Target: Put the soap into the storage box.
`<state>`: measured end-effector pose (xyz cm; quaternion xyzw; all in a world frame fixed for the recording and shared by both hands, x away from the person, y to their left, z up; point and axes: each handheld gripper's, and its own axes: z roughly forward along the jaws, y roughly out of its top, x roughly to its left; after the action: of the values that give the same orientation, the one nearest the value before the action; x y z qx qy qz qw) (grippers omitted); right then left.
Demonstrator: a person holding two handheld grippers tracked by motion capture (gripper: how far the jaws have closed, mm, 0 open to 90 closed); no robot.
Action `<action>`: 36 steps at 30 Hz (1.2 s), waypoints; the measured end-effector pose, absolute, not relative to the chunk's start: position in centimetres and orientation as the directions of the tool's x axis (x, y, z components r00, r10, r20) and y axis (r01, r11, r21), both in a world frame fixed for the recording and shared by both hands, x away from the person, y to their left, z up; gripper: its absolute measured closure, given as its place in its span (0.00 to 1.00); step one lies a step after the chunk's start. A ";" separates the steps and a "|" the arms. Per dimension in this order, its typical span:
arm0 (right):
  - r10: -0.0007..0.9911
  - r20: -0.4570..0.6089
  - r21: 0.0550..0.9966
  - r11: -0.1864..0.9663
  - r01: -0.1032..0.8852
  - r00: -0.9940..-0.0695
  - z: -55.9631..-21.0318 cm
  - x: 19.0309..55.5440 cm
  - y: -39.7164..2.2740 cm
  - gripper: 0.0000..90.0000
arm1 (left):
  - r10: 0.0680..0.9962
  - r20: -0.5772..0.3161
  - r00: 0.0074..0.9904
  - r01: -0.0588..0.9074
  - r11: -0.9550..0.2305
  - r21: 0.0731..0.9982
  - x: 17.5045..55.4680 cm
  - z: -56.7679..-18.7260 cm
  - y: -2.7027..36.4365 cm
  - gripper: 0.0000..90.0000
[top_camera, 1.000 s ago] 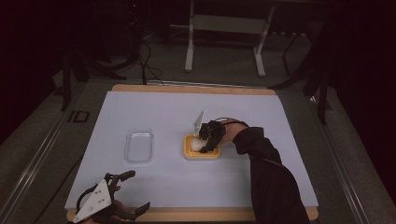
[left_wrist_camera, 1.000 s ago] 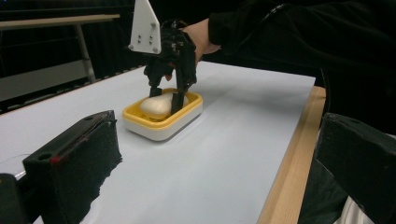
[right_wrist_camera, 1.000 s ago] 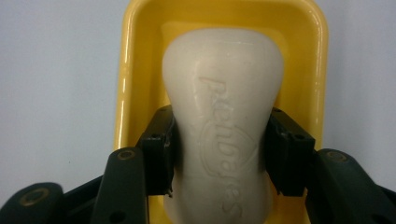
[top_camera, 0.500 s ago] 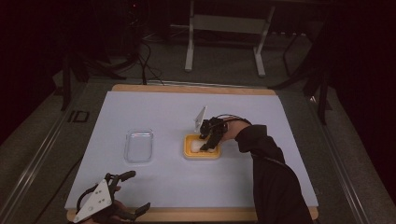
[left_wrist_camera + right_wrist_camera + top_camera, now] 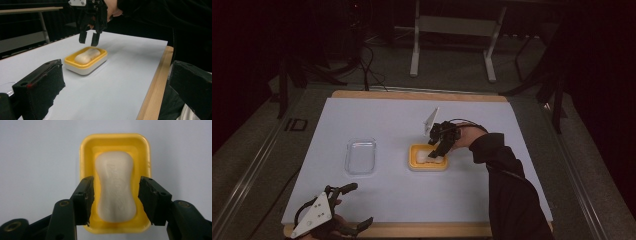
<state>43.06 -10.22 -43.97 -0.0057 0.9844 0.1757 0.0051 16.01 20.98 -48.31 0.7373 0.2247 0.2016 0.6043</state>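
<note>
A pale bar of soap (image 5: 115,187) lies lengthwise in a yellow soap dish (image 5: 86,152) on the light blue table top. My right gripper (image 5: 437,152) hangs a little above the dish (image 5: 427,167), pointing down at it. Its jaws have just been opening and stand apart on either side of the soap, clear of it, with nothing held. From the left gripper view the right gripper (image 5: 88,42) shows just over the soap (image 5: 87,55). My left gripper (image 5: 360,204) rests at the near left edge, jaws wide open and empty.
A clear plastic tray (image 5: 360,156) sits left of the dish. A wooden strip (image 5: 412,230) runs along the table's near edge. A dark sleeve (image 5: 507,180) reaches in from the bottom right. Stands and cables fill the dark floor behind the table.
My right gripper has lifted up off the soap and its jaws have parted, leaving the soap in the dish. The left gripper has not moved.
</note>
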 end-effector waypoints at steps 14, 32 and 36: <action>0.280 -0.016 0.378 0.890 0.253 -0.960 -43.2 43.1 -12.6 0.21 | 0.572 0.023 0.820 0.090 -0.168 0.982 16.0 -48.3 20.9 0.00; 0.445 -0.001 0.475 0.789 0.391 -0.896 -44.1 39.0 -16.6 0.15 | 0.572 0.026 0.820 0.091 -0.175 0.980 16.0 -48.4 20.8 0.00; 0.474 -0.005 0.484 0.772 0.413 -0.881 -44.1 38.7 -17.1 0.15 | 0.572 0.027 0.820 0.091 -0.176 0.980 16.0 -48.4 20.8 0.00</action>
<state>38.65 -17.06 -44.11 0.2361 0.9390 0.2417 0.0633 16.05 20.76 -48.36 0.7404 0.2237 0.1998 0.6015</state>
